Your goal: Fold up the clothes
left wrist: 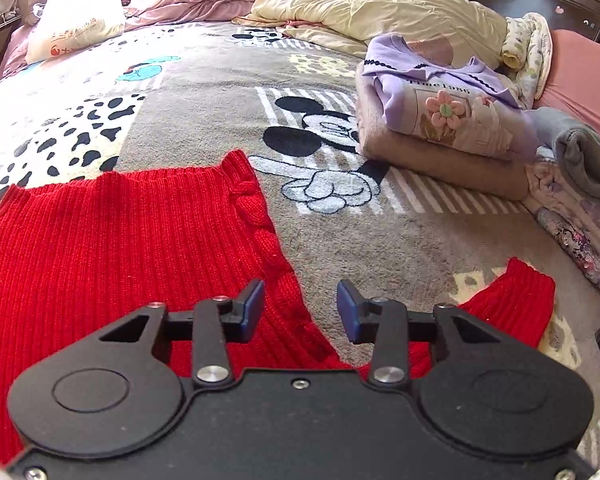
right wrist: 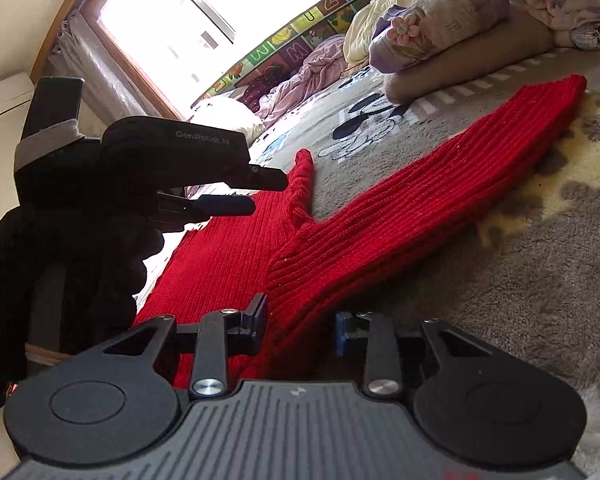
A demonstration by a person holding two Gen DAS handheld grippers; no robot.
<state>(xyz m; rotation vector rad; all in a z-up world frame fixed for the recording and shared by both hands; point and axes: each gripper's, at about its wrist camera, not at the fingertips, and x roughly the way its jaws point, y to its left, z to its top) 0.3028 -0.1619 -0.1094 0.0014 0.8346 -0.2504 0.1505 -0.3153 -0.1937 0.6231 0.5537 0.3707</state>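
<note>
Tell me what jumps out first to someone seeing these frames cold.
The bright red knit sweater spread flat on the cartoon-mouse blanket dominates both views, one sleeve stretched out toward the folded stack. That stack, a lilac flower-patch top on a tan folded garment, sits beyond the sweater. The left hand-held gripper hovers open over the sweater's edge, and the sleeve's base lies between the fingers of the right hand-held gripper.

A bed covered by a grey cartoon-print blanket carries a red knitted sweater spread flat just under the tongs, folded clothes stacked ahead-right, and rumpled quilts beyond.
</note>
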